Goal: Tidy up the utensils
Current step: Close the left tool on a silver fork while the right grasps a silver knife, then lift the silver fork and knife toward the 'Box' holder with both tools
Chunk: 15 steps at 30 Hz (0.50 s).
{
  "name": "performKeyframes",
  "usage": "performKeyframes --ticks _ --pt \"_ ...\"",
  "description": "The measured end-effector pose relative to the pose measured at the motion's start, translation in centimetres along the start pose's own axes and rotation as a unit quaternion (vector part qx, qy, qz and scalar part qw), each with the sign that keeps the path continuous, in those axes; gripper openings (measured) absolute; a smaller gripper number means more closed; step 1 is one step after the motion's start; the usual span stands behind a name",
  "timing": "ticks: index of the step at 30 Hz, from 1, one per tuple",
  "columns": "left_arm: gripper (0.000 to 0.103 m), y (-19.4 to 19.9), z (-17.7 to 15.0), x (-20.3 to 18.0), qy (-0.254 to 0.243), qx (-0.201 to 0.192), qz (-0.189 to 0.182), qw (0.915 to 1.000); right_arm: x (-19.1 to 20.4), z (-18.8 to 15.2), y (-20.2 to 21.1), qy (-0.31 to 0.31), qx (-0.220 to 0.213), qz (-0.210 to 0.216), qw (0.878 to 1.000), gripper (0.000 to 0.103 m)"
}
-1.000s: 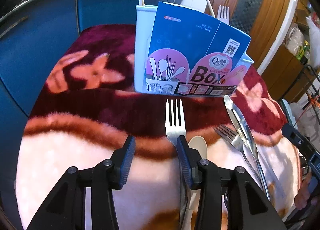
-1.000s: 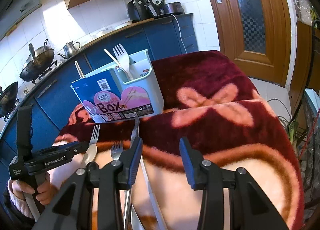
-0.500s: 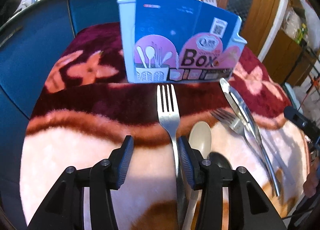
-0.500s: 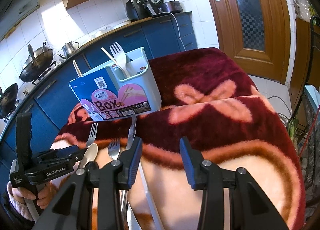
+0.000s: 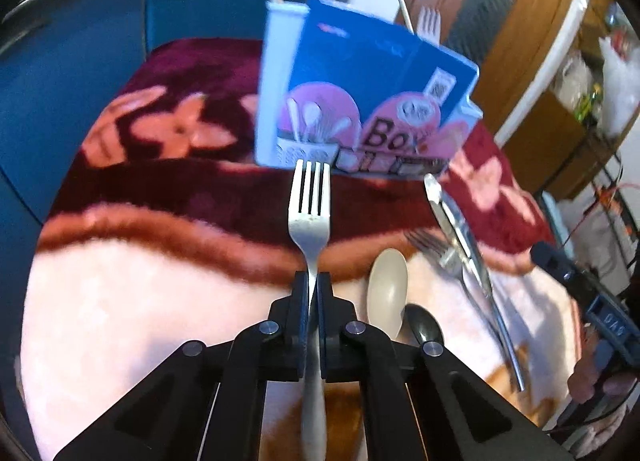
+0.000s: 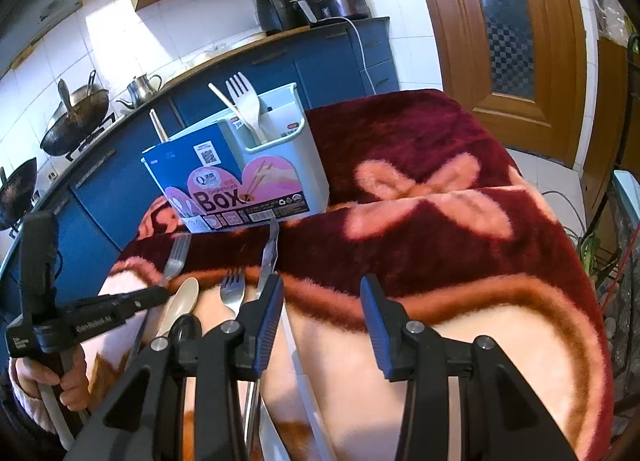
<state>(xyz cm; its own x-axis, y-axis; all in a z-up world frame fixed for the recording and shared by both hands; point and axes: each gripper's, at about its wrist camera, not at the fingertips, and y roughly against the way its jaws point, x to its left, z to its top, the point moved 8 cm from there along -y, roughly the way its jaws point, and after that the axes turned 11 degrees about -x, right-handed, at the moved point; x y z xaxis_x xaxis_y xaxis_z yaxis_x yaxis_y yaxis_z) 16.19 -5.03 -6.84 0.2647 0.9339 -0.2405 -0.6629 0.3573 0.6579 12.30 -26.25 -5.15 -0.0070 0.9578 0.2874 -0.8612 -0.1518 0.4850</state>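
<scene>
One silver metal fork [image 5: 310, 217] is clamped at the neck by the left gripper [image 5: 313, 293]. Lift and drop into the blue-labelled white plastic utensil box [image 5: 360, 101] is needed next. Right gripper [image 6: 322, 301] is held open, idle.

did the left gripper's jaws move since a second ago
Yes. The left gripper had its jaws spread, the fork beside the right one; now they are closed on its neck, tines pointing at the utensil box.
</scene>
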Motion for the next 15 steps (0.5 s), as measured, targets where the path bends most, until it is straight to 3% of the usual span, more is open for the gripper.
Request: performKeyframes --ticks 15 --pt "0.004 3.5 2.0 1.9 0.034 -0.109 -0.031 0.9930 3.8 0.0 -3.9 0.060 0.074 0.000 0.995 0.044"
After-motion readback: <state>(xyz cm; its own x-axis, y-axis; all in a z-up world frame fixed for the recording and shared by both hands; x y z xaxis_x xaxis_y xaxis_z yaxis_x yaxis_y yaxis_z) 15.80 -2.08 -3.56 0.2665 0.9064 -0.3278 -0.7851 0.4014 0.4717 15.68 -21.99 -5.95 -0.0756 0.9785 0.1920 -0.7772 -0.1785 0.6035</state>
